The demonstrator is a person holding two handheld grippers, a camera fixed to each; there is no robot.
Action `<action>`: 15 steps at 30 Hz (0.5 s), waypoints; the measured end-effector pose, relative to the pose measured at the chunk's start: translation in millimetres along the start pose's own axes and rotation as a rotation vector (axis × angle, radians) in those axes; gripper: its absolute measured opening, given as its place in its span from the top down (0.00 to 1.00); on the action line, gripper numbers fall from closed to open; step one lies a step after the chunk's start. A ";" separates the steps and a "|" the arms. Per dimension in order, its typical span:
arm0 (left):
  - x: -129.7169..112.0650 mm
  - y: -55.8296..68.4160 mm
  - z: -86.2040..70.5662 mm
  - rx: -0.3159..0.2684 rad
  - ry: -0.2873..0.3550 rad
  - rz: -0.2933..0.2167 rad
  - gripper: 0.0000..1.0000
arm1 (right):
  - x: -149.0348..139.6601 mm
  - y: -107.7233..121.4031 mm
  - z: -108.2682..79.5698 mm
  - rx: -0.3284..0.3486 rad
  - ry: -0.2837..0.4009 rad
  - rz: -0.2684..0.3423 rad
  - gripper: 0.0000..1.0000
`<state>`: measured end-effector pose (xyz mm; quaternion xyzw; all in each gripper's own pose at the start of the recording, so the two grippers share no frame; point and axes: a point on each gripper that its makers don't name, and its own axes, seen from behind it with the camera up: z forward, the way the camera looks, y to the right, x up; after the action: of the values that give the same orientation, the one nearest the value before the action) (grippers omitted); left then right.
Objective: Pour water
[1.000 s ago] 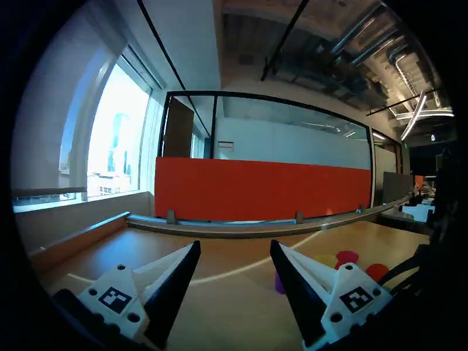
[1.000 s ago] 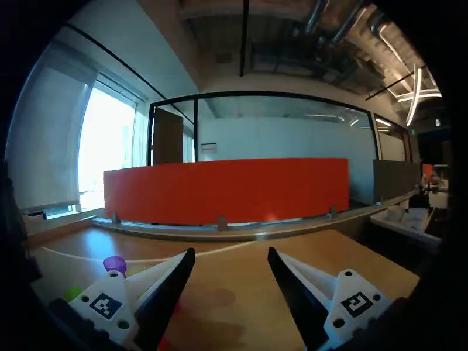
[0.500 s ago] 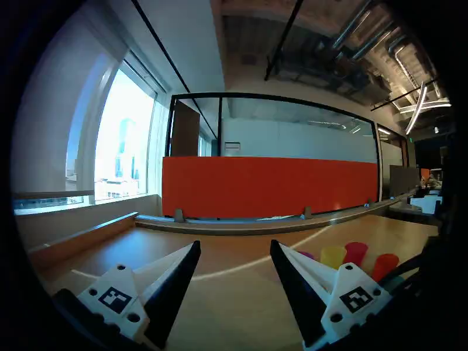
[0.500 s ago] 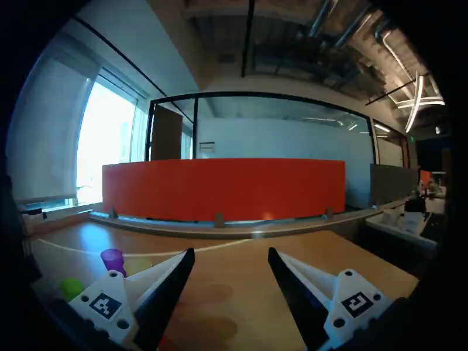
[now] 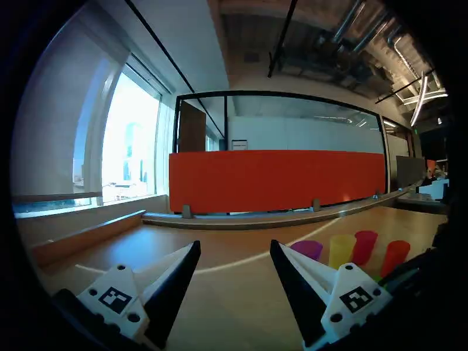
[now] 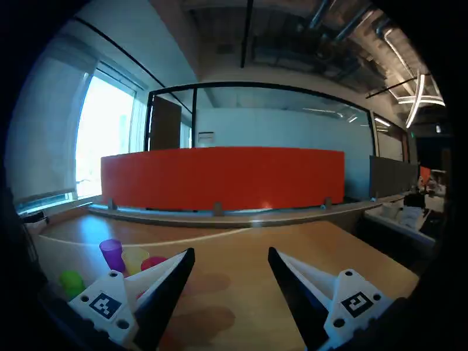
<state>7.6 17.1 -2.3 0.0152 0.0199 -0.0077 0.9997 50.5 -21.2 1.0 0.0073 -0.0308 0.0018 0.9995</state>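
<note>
A row of cups is seen in the left gripper view, standing upright on the wooden table (image 5: pixel 234 316) off to the right: a purple cup (image 5: pixel 307 248), a yellow cup (image 5: pixel 341 250), a pink cup (image 5: pixel 365 245) and an orange cup (image 5: pixel 396 256), close together. The purple one is partly hidden behind a finger. In the right gripper view a green cup (image 6: pixel 72 282) is seen at the lower left, a little apart from the cluster.

A broad bare stretch of table lies ahead of both tools, bounded at the far edge by a low rail below an orange partition (image 5: pixel 275 178).

The left gripper (image 5: pixel 234 244) is held wide apart, nothing between its fingers; the right gripper (image 6: pixel 231 251) is likewise spread wide and touches nothing.

A bright window (image 5: pixel 126 152) is seen at the left, a glass wall behind the partition, and exposed pipes overhead.
</note>
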 end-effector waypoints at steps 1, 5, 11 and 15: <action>-1.7 -2.3 -0.2 0.003 -0.002 -0.001 0.12 | -0.1 -0.4 -0.1 -0.001 0.001 -0.002 0.03; -8.7 -9.2 -1.8 0.012 -0.011 -0.005 0.12 | -2.2 -2.4 0.3 0.000 -0.002 -0.007 0.03; -19.6 -10.2 -3.1 0.007 -0.025 -0.010 0.12 | 1.3 -7.4 0.0 0.006 -0.002 -0.013 0.03; -25.3 -10.0 -2.2 0.004 -0.031 -0.011 0.12 | 6.4 -8.9 -1.5 0.009 0.002 -0.020 0.03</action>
<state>-18.0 7.6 -3.7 0.0170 0.0045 -0.0136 0.9998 57.1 -30.1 -0.3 0.0118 -0.0297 -0.0082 0.9995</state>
